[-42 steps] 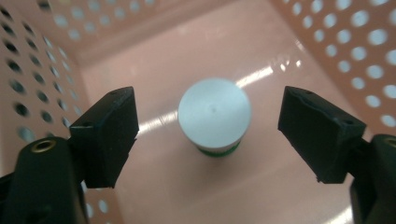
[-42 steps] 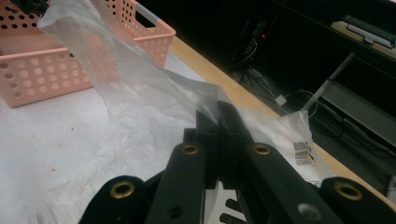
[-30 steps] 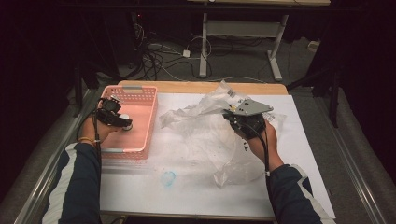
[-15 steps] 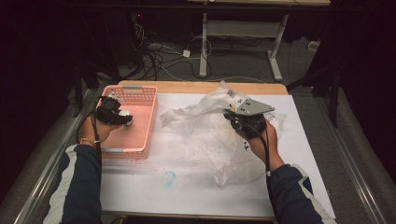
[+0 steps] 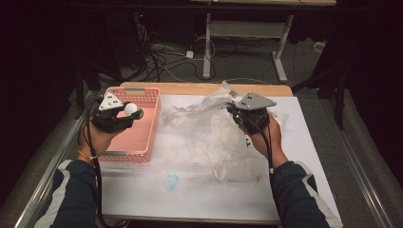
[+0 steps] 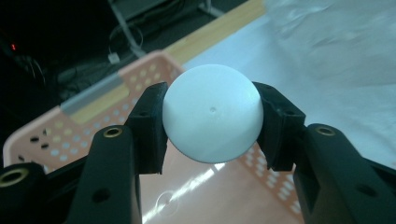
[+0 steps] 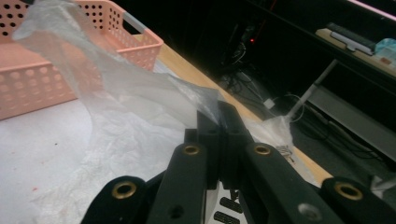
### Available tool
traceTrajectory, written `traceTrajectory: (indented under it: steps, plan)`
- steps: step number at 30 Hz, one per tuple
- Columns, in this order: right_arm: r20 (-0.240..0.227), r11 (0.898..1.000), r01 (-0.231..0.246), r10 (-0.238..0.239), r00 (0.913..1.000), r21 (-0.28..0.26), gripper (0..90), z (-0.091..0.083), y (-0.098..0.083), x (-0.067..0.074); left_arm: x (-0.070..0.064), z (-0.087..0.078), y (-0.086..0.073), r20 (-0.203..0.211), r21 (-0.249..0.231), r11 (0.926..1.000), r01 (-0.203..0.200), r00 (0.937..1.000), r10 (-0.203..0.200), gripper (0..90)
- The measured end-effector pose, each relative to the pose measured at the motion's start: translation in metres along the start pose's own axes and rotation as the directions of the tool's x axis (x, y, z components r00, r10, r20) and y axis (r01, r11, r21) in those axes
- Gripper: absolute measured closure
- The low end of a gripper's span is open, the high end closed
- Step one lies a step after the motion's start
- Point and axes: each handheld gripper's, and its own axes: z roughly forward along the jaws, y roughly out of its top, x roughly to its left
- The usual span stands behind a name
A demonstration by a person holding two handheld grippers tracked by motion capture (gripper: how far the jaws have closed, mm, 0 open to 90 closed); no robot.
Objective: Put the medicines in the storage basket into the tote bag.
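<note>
Left gripper (image 6: 211, 122): both black jaws were pressed against opposite sides of a white ball (image 6: 212, 113), pinching it near its widest part, with the ball's rounded front bulging clear of the pads. In the high view the left gripper (image 5: 124, 113) and ball (image 5: 130, 109) hung above the pink basket (image 5: 142, 137), over its left half near the far end, not touching the floor of it. Right gripper (image 7: 223, 122): jaws were closed flat together on a fold of clear plastic bag (image 7: 135, 88), the film rising in a taut, twisted sheet from the pinch toward the basket (image 7: 70, 60). From above, the right gripper (image 5: 234, 110) sat to the right of the basket, well apart from it, and the bag (image 5: 209, 133) spread crumpled over the white table (image 5: 304, 156) between the two, its nearer end slack. A small bluish ring-like thing (image 5: 171, 181) lay on the table in front of the basket; could not tell what it was. Judged risks: the ball is smooth and held on a narrow band, so any loosening or jolt would likely let it squirt out, though the basket beneath should catch it. The thin film could slip from the pinch or tear if pulled hard, and a sideways drag might sweep it against the basket.
</note>
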Motion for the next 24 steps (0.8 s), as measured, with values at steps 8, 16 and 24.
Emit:
traceTrajectory:
  steps: [8,16,24]
  plan:
    - [-0.004,1.0,-0.023,0.023,0.9997,0.001,90.0,0.001,0.0,-0.001,-0.042,-0.007,0.009,0.088,-0.06,0.9951,-0.078,0.9926,0.083,48.4]
    - [-0.018,1.0,-0.012,0.013,0.9998,0.015,90.0,0.007,0.0,0.005,-0.075,0.019,0.024,0.169,-0.129,0.9874,-0.092,0.9791,0.113,48.4]
    - [-0.001,0.998,-0.053,0.053,0.9986,0.02,90.0,0.009,-0.003,-0.001,-0.114,0.027,0.039,0.193,-0.15,0.968,-0.201,0.9544,0.228,48.4]
